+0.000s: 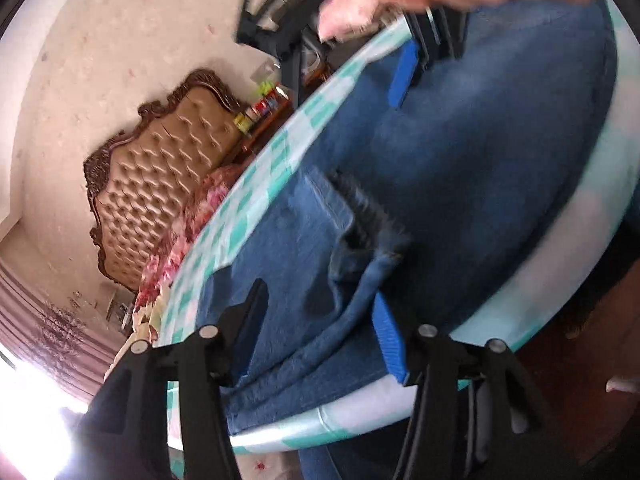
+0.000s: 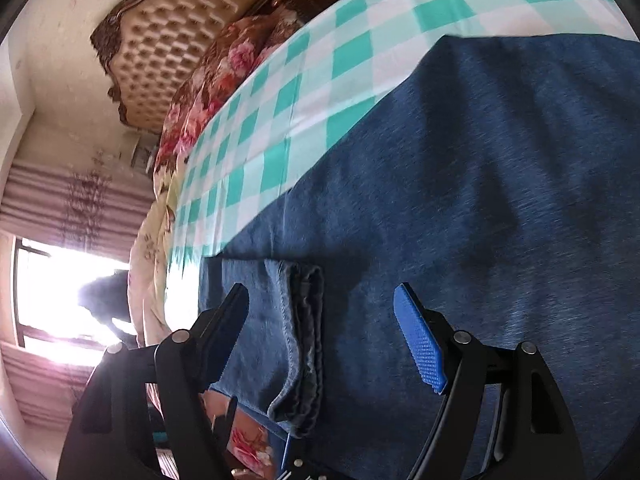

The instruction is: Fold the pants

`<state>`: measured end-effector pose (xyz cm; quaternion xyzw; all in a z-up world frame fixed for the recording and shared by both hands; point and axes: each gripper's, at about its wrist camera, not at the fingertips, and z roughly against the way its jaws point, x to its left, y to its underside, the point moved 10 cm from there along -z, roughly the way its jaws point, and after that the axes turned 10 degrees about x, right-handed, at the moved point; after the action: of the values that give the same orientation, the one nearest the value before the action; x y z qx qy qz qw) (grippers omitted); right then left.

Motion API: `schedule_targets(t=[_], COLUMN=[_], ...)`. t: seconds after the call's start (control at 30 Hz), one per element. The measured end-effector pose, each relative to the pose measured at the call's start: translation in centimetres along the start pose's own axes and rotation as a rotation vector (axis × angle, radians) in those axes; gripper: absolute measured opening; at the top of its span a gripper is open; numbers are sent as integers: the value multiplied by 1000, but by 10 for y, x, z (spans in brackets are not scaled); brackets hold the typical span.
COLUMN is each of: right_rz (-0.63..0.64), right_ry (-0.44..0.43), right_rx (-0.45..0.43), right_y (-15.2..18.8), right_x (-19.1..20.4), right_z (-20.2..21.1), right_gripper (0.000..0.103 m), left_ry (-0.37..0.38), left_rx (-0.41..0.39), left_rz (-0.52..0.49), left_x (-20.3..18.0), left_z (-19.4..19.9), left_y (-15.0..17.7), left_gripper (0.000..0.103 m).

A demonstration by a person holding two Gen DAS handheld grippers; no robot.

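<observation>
No legible text, label, brand, number or sign in either wrist view. Small colourful packages [image 1: 262, 106] on the far wooden shelf beside the bed headboard show bright printed patches, but they are too small and blurred to read. The cream bedding [image 2: 150, 240] at the left edge of the checked cloth carries faint dark marks, possibly printed characters; they cannot be made out. The denim pants [image 2: 460, 220] show no readable tag or patch. Nothing is printed on the visible faces of the hand-held gripper fingers.
</observation>
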<state>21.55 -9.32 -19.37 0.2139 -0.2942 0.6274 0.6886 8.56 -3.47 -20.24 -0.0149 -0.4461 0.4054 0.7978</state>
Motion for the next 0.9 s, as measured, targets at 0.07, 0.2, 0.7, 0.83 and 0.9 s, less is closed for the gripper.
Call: schedule_targets(t=[0.07, 0.2, 0.7, 0.83, 0.9], right_rz=[15, 39, 15, 56, 116], right_ry=[17, 36, -8, 43, 107], right_rx=[14, 37, 224, 225, 190], right_y=[3, 10, 26, 8, -2], right_x=[-3, 4, 37, 49, 52], right_z=[-2, -8, -48, -69, -72], right_gripper=[74, 74, 74, 72, 29], left_ry=[3, 23, 156, 163, 157], left_rx=[-17, -37, -140, -156, -161], left_rz=[-19, -58, 182, 189, 180], left_x=[1, -7, 47, 43, 42], left_z=[0, -5, 19, 29, 30], left_y=[-2, -8, -18, -15, -19], left_gripper=[52, 41, 12, 12, 11])
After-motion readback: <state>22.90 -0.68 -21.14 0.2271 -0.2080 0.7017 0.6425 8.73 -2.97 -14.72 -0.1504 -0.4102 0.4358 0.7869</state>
